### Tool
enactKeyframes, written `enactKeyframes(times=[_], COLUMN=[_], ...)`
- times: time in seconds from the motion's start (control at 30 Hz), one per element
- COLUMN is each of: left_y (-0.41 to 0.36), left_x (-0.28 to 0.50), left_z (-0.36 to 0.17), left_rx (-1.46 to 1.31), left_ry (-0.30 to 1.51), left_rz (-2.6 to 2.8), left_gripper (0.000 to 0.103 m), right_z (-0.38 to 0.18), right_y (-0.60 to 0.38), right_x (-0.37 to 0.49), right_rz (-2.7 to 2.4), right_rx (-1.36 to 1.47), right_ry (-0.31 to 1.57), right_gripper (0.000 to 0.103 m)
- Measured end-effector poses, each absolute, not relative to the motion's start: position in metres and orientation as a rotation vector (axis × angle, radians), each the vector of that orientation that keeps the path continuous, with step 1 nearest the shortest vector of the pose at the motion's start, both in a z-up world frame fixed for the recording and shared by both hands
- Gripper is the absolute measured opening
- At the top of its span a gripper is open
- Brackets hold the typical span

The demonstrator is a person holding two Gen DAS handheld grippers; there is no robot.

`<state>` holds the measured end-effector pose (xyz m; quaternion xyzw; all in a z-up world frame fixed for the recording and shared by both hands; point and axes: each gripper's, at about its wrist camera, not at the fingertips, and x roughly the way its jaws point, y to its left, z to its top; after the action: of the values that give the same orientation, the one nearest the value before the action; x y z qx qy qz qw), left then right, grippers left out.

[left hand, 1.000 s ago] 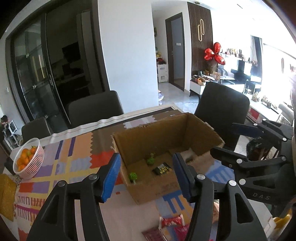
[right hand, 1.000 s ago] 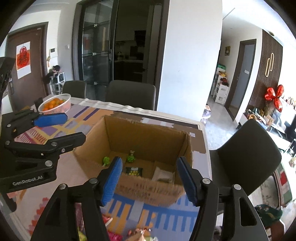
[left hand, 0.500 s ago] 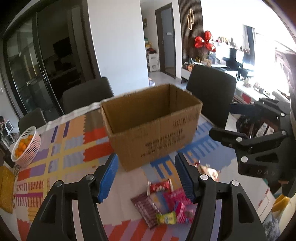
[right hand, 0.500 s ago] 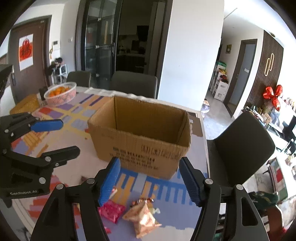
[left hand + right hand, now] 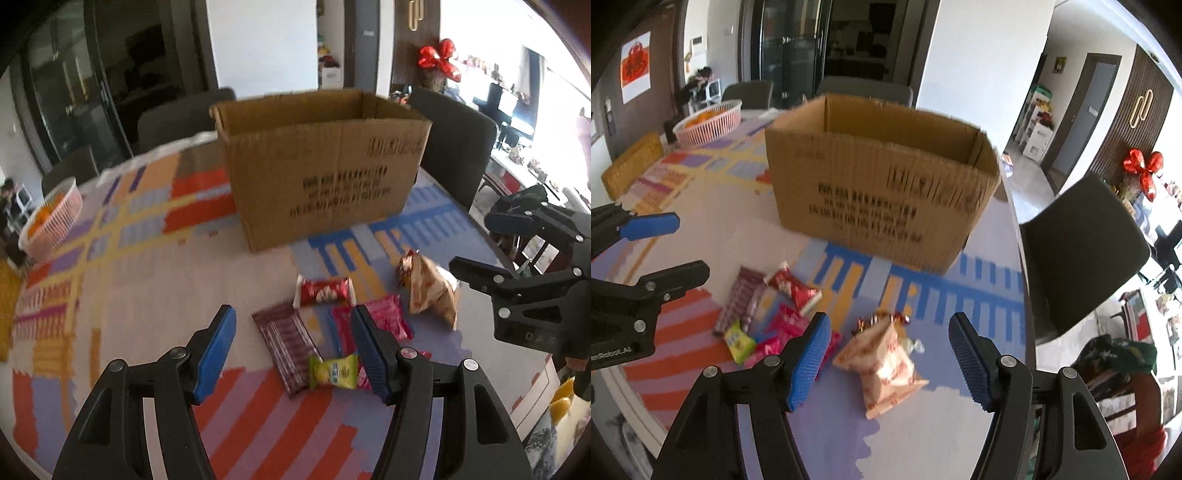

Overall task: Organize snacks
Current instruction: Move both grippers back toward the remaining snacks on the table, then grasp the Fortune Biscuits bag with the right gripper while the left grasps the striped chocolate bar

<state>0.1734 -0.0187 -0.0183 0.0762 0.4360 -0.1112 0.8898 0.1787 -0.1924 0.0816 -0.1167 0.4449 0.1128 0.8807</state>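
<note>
An open brown cardboard box (image 5: 321,166) (image 5: 879,184) stands on the patterned tablecloth; its inside is hidden from here. In front of it lie loose snacks: a brown striped bar (image 5: 286,345), a red packet (image 5: 323,291), pink packets (image 5: 388,317), a green-yellow packet (image 5: 334,371) and a beige bag (image 5: 428,288) (image 5: 882,362). My left gripper (image 5: 291,321) hovers open above the brown bar and holds nothing. Over the beige bag my right gripper (image 5: 889,325) is also open and empty. Each gripper shows in the other's view, the right (image 5: 480,243) and the left (image 5: 692,245).
A pink basket of oranges (image 5: 51,221) (image 5: 709,122) sits at the table's far left. Dark chairs (image 5: 454,147) (image 5: 1082,251) stand behind and to the right. The table's edge runs close on the right, by the bag. A yellow woven mat (image 5: 631,162) lies at the left.
Both grippers have come down and tilted lower, pulling back from over the box to over the snacks. The box's inside is out of sight now. Both pairs of jaws stand slightly wider.
</note>
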Motion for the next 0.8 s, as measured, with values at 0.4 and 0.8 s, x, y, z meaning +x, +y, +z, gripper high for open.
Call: enactKeyframes(times=[0.4,0.8], left_y=[-0.023,-0.026], left_x=[0.180,0.203], left_z=[-0.056,-0.091], left_rx=[0.169,0.194], left_ry=[0.984,1.073], left_rz=[-0.174,-0.139], left_gripper=[0.064,0.064], right_z=[0.035,0.007], right_y=[-0.201,-0.204], right_x=[0.172,0.186], right_rz=[0.222,0.214], right_rx=[-0.229,-0.282], right_ry=[1.048,1.099], right_gripper=[0.067,0.067])
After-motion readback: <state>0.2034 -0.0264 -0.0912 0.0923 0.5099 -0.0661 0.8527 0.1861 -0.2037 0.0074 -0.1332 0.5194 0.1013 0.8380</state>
